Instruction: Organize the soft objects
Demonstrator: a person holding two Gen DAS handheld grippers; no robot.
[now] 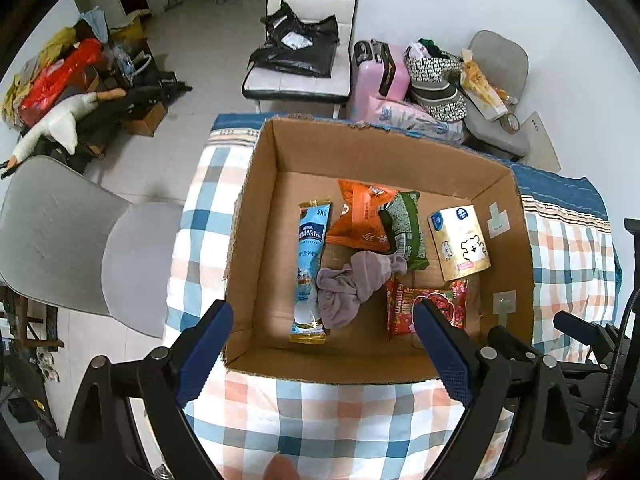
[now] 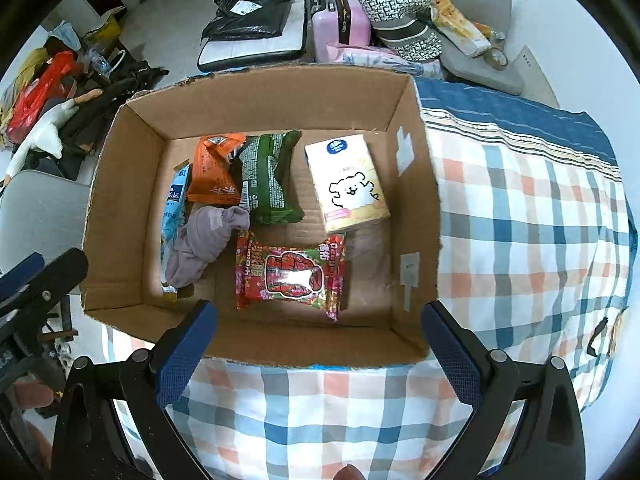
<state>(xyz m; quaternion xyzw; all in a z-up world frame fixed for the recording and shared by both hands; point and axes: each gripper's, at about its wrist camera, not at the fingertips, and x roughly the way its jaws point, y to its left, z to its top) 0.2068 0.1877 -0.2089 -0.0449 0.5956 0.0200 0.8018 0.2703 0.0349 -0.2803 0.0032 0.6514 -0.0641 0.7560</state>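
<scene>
your left gripper (image 1: pixel 324 332) stands wide, blue-padded fingers (image 1: pixel 208 344) splayed, nothing between the pads. it hangs over the near wall of the open brown cardboard box (image 1: pixel 384 148). seen between the fingers: the crumpled mauve cloth (image 1: pixel 352 284) lying on the box floor, well beyond the tips, no contact.

your right gripper (image 2: pixel 320 344) is spread just as wide and is also empty. it sits above the box's near edge, and the red flowered snack packet (image 2: pixel 292 276) lies flat on the floor just past the tips, centred between them, apart from both pads.

box contents, all loose on the floor:
- long light-blue sachet with gold ends (image 1: pixel 310 264) along your left wall, touching the mauve cloth's left side
- orange foil pouch (image 1: pixel 360 216) toward the far side, the dark green printed packet (image 1: pixel 404 228) overlapping its right edge
- cream and gold tissue pack with a white cartoon dog (image 1: pixel 460 244) near the right wall, apart from the green packet
- the mauve cloth touches the near end of the green packet and sits just left of the red packet

the box rests on a blue, orange and white checked cloth (image 2: pixel 520 220). in the left wrist view your right gripper shows at the right edge, outside the box; in the right wrist view the left one shows at the left edge.
</scene>
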